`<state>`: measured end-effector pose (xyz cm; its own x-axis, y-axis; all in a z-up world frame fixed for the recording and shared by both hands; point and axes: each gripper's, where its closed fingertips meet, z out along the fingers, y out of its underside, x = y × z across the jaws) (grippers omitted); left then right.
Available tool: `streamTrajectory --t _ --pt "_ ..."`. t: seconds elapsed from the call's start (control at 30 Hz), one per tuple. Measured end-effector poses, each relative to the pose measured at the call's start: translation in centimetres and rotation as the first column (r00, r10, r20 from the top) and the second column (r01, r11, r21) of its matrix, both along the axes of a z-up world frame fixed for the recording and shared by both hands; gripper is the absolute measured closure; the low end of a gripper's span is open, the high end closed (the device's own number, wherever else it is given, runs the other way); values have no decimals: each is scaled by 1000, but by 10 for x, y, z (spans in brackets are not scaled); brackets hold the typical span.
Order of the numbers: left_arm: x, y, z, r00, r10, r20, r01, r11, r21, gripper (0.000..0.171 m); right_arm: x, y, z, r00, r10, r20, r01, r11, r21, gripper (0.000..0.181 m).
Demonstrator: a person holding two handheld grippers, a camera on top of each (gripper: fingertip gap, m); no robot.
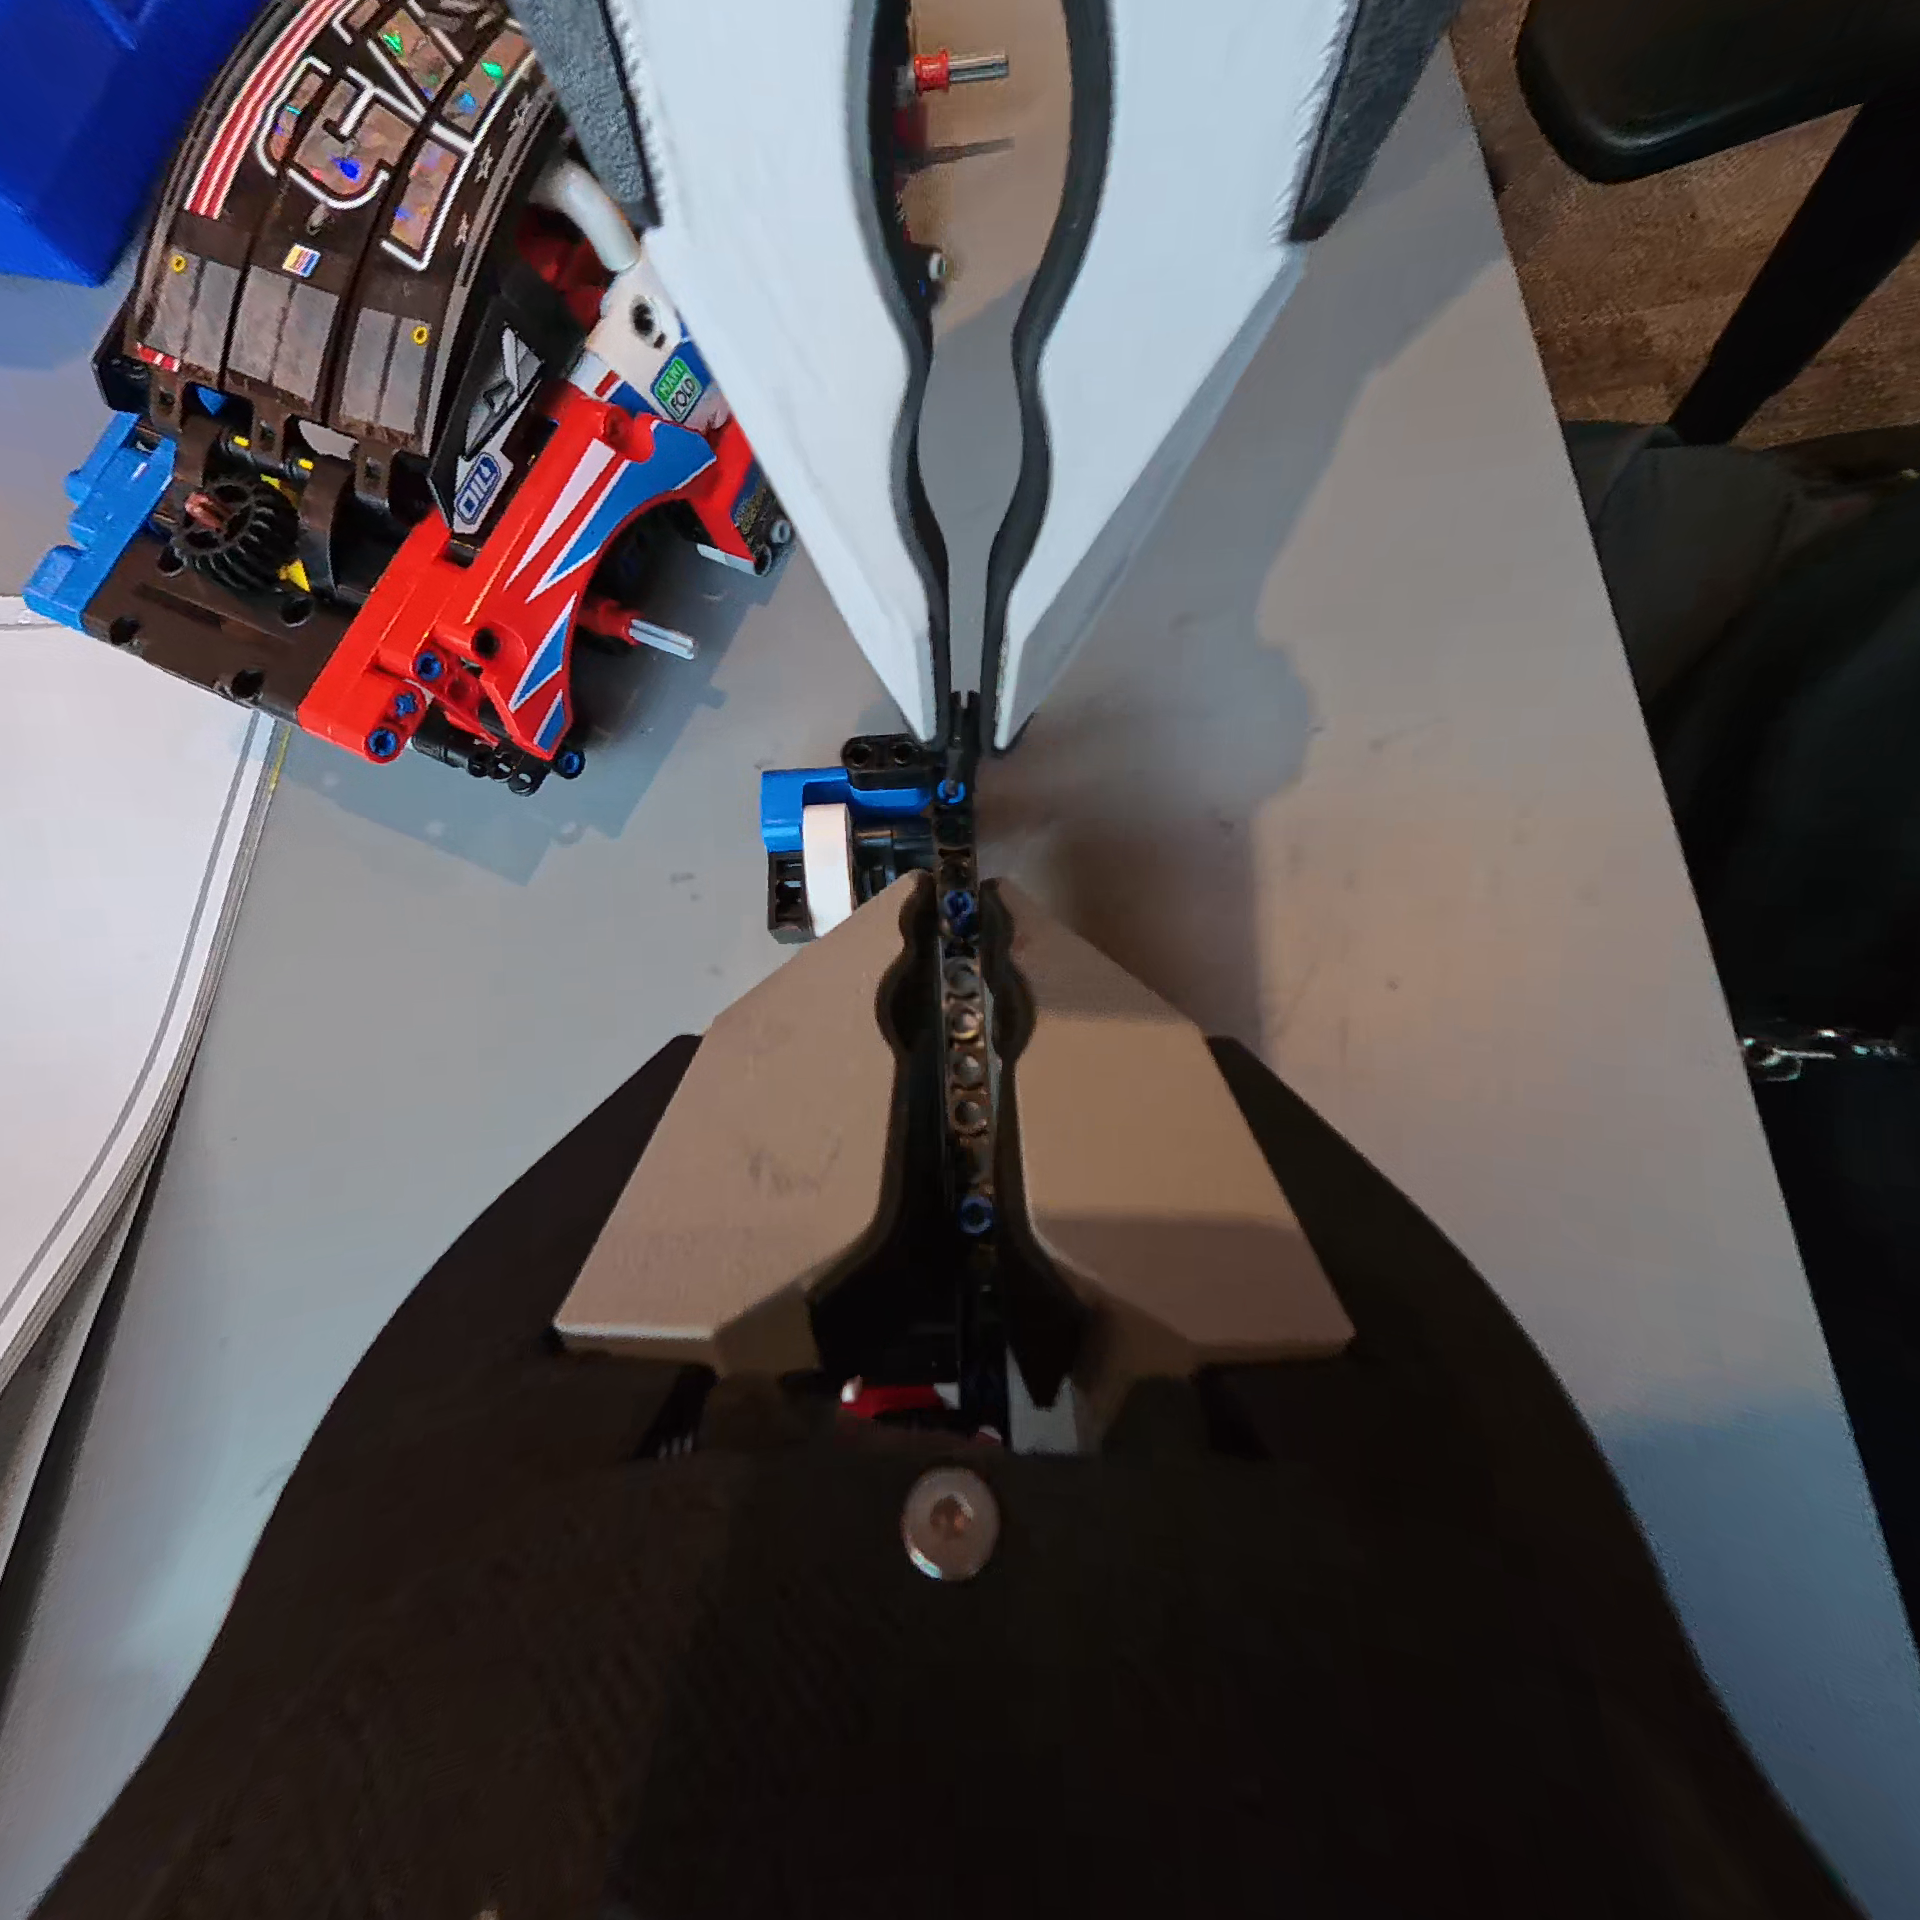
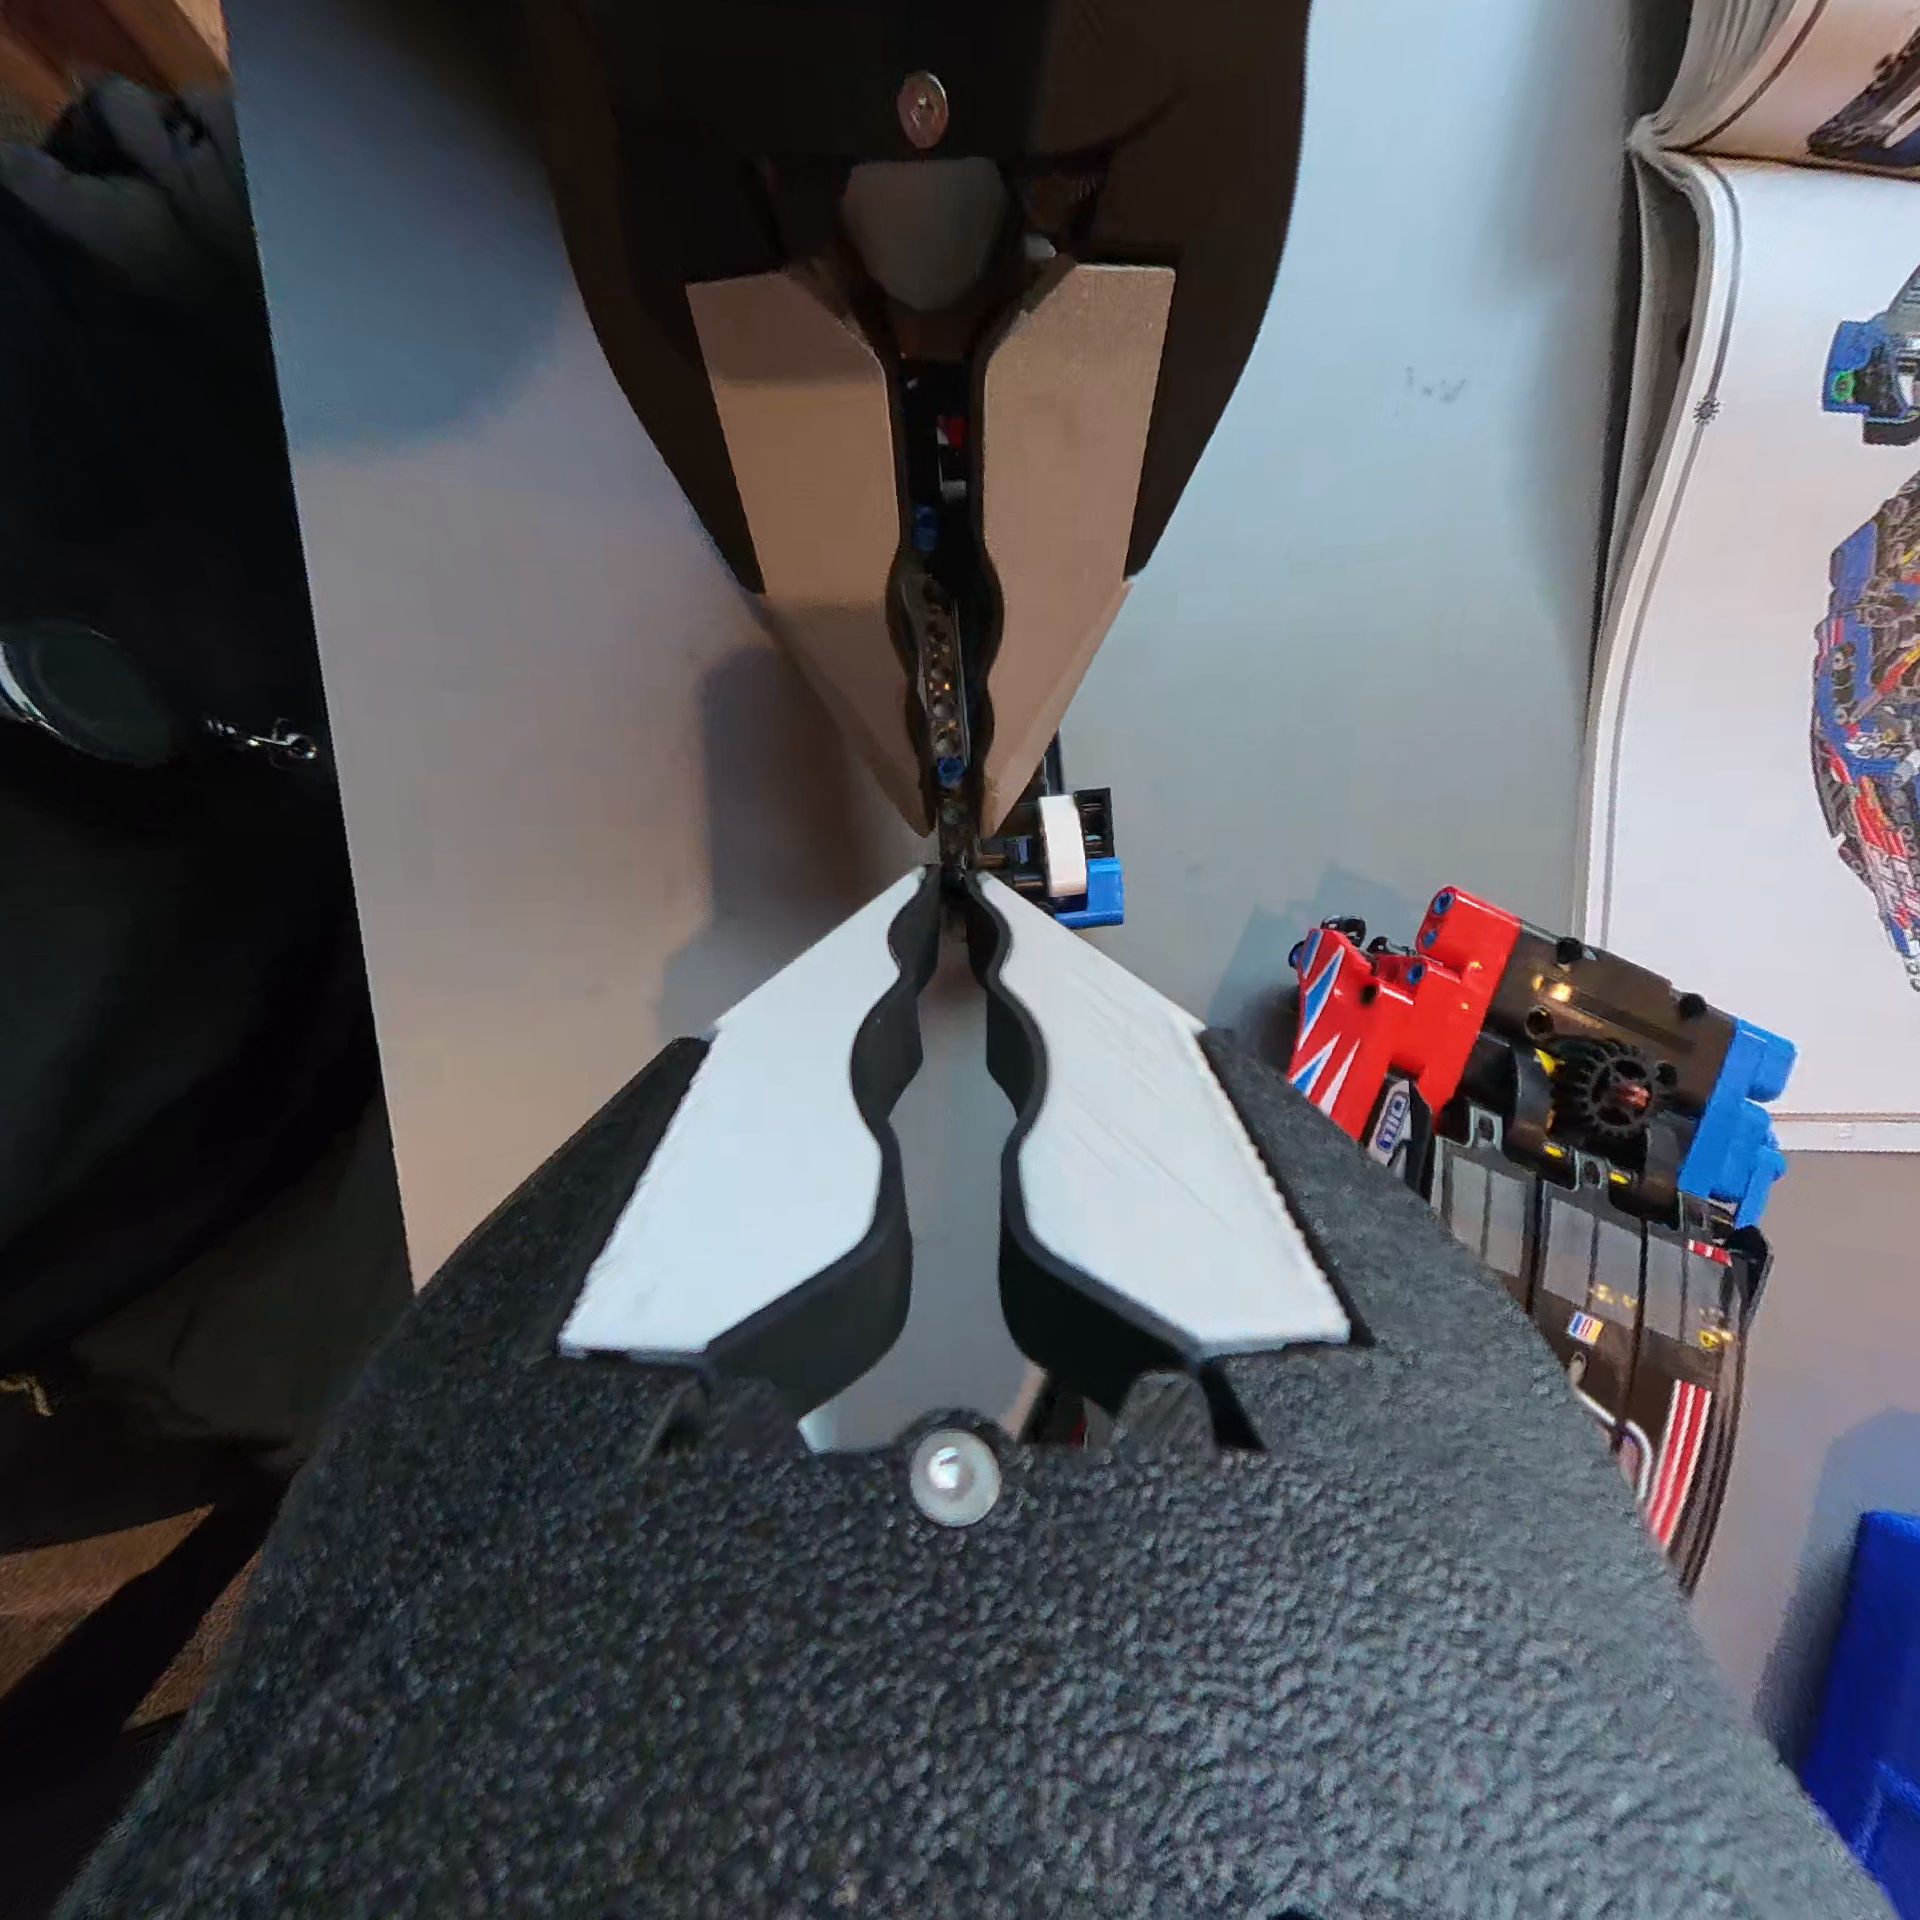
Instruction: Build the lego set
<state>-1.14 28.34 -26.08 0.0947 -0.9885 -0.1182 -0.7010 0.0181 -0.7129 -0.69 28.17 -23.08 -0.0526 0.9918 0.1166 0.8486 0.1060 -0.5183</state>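
A long black holed beam (image 1: 966, 1039) with blue pins lies lengthwise between the tan fingers of my left gripper (image 1: 956, 894), which is shut on it. A small cluster of blue, white and black parts (image 1: 821, 842) is fixed to the beam's far end. My right gripper (image 1: 961, 727), with white fingers, comes from the opposite side and is shut on that same end, tip to tip with the left. In the right wrist view, the right gripper (image 2: 951, 883) meets the left gripper (image 2: 956, 826), with the beam (image 2: 943, 675) and the cluster (image 2: 1070, 852) in sight. All is held just above the grey table (image 1: 1351, 831).
A partly built red, black and blue car model (image 1: 364, 416) (image 2: 1507, 1060) lies on the table beside the grippers. An open instruction booklet (image 1: 94, 883) (image 2: 1766, 623) lies beyond it. There is a blue bin (image 1: 73, 125) and a loose red pin on a grey axle (image 1: 945, 71). The table edge (image 1: 1621, 623) is close. Both grippers' tips are close together, under 4 cm apart.
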Motion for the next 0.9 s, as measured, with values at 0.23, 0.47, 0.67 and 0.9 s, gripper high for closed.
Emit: streamTrajectory --t 0.23,0.47,0.67,0.9 --pt "-1 2 0 1000 4 21 -5 1000 4 166 -2 1 -6 995 32 97 -34 999 18 176" --pt "-3 2 16 995 22 100 -27 999 47 160 -5 1 10 999 -41 10 42 999 -22 176" --pt "6 3 45 975 25 221 -61 985 159 165 -9 -2 30 965 -186 -186 147 967 -207 176" --pt "10 2 57 962 19 274 -83 971 223 171 -9 -2 39 935 -246 -257 175 947 -268 177"
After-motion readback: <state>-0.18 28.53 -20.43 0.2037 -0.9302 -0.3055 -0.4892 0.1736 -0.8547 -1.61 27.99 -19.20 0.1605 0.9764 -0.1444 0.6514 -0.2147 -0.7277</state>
